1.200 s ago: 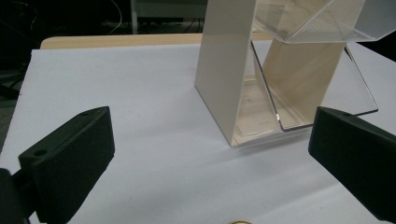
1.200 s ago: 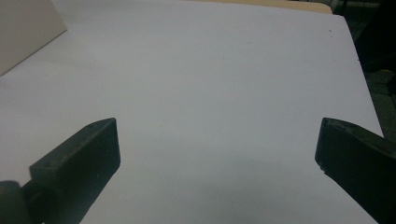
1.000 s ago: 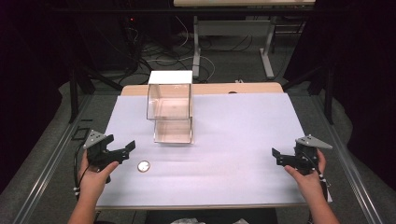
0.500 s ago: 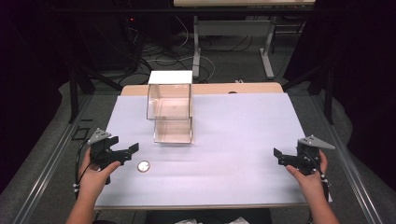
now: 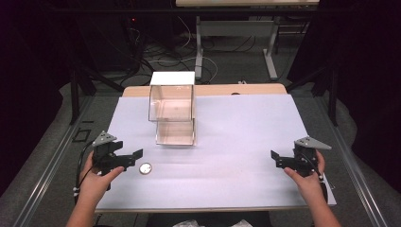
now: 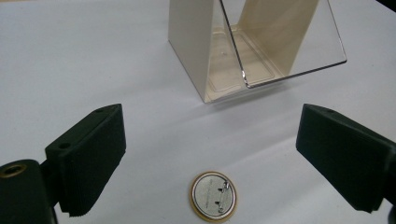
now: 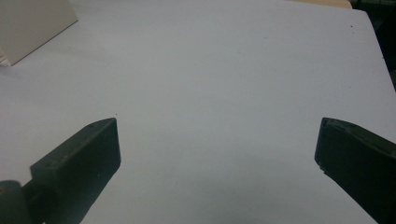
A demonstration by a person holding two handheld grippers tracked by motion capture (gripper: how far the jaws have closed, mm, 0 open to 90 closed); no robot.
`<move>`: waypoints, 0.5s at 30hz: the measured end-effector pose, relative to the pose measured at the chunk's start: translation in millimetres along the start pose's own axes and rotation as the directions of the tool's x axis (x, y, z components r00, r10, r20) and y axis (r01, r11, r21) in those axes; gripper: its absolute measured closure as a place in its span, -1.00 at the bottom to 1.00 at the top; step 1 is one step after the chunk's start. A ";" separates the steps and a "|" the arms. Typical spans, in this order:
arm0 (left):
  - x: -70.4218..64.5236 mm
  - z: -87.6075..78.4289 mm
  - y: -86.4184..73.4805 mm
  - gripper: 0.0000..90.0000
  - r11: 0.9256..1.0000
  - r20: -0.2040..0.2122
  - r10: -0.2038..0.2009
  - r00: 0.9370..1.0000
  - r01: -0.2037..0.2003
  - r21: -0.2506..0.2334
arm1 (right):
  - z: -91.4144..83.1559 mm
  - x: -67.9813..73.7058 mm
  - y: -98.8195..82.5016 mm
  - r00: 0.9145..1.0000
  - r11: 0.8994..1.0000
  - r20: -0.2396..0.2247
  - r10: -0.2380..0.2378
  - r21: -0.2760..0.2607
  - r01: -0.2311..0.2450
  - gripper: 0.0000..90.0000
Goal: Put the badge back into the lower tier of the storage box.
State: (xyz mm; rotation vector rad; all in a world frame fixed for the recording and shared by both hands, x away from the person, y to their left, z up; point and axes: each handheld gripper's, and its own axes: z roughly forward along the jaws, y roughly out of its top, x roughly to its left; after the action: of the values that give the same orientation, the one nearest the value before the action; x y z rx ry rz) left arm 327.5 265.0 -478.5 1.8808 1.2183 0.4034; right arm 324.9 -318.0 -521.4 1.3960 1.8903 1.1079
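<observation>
A round pin badge (image 5: 145,168) lies back up on the white table cover, its metal pin showing (image 6: 213,194). My left gripper (image 5: 136,155) hovers just left of it. In the left gripper view the jaws (image 6: 212,126) stand wide open and have just been closing a little. The badge lies low between them, untouched. A clear box (image 5: 172,106) with an open front stands beyond it (image 6: 243,46). My right gripper (image 5: 275,160) is held at the table's right side, open with nothing between its jaws (image 7: 217,135).
The white cover (image 5: 246,127) spans the table from the box to the right gripper. A corner of the box (image 7: 32,23) shows at the far left of the right gripper view. Dark floor, cables and a table frame lie beyond the far edge.
The left gripper has edged slightly right, toward the badge. The right hand has stayed where it was.
</observation>
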 end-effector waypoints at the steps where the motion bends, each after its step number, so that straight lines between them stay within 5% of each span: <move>1: -0.6 0.7 0.0 -0.81 1.000 0.000 -0.001 1.000 0.001 0.000 | -0.5 0.6 0.1 1.000 1.000 -0.002 -0.005 -0.001 0.005 -1.00; 10: -9.6 12.3 -5.0 -0.67 0.995 -0.015 0.071 0.997 -0.070 0.073 | -1.1 -0.5 -1.6 1.000 1.000 -0.002 -0.019 -0.004 0.019 -0.98; 15: -14.3 21.5 -7.6 -0.66 0.992 -0.014 0.077 0.997 -0.076 0.102 | -2.2 0.6 -2.3 1.000 1.000 -0.005 -0.018 0.003 0.018 -0.97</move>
State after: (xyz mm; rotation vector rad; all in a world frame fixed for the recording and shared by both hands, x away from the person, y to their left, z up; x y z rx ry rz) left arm 330.1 243.9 -495.0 2.0193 1.2009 0.4071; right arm 321.8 -318.4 -522.1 1.3764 1.9055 1.1007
